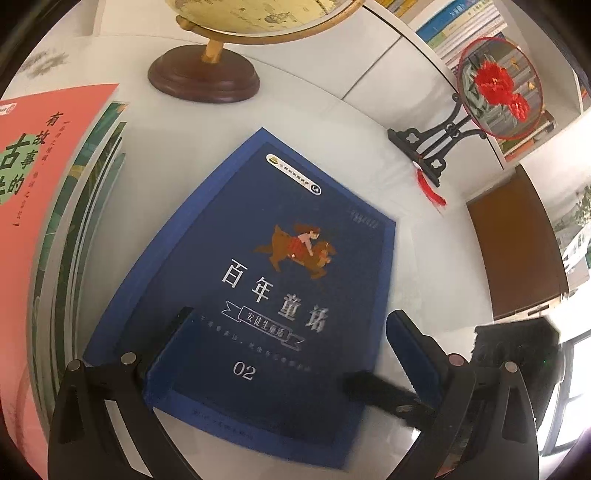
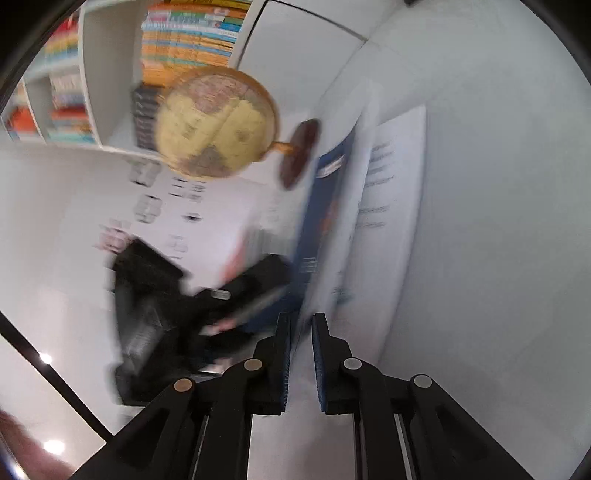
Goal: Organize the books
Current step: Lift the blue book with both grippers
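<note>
A dark blue book (image 1: 280, 266) marked 02 lies flat on the white table (image 1: 325, 110). My left gripper (image 1: 288, 336) hovers over its near end, open wide, one finger above the cover and the other just past the right edge. The blue book (image 2: 325, 221) shows edge-on and blurred in the right wrist view, with a white printed sheet (image 2: 391, 184) beside it. My right gripper (image 2: 301, 321) has its jaws nearly together around the book's near edge. One of its black fingers (image 1: 384, 397) lies across the book's near right corner.
A globe (image 1: 258, 18) on a brown base (image 1: 203, 75) stands behind the book. A stack of books topped by a pink cover (image 1: 40, 177) lies at the left. A round embroidered fan (image 1: 498, 88) on a black stand sits at the right. Bookshelves (image 2: 192, 33) line the wall.
</note>
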The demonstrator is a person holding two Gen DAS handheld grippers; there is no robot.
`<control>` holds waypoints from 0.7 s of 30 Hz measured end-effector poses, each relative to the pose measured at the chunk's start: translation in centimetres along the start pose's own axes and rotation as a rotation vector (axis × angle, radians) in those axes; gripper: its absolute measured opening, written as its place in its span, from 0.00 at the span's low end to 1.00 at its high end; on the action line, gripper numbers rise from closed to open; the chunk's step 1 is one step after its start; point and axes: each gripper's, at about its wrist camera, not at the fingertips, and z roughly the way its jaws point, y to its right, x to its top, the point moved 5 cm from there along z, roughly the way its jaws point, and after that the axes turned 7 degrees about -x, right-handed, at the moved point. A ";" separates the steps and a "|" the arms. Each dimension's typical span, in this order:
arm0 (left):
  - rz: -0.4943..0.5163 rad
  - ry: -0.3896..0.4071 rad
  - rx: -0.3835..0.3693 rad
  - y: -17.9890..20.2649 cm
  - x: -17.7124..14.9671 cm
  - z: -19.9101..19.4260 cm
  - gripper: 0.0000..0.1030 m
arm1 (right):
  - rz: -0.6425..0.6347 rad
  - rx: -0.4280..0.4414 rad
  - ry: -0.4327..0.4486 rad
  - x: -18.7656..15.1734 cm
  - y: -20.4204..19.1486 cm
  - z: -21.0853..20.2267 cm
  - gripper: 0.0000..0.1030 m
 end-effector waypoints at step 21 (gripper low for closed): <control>-0.264 -0.048 -0.229 -0.7 0.2 0.8 0.98 | 0.160 0.468 0.100 2.4 -2.3 -6.8 0.07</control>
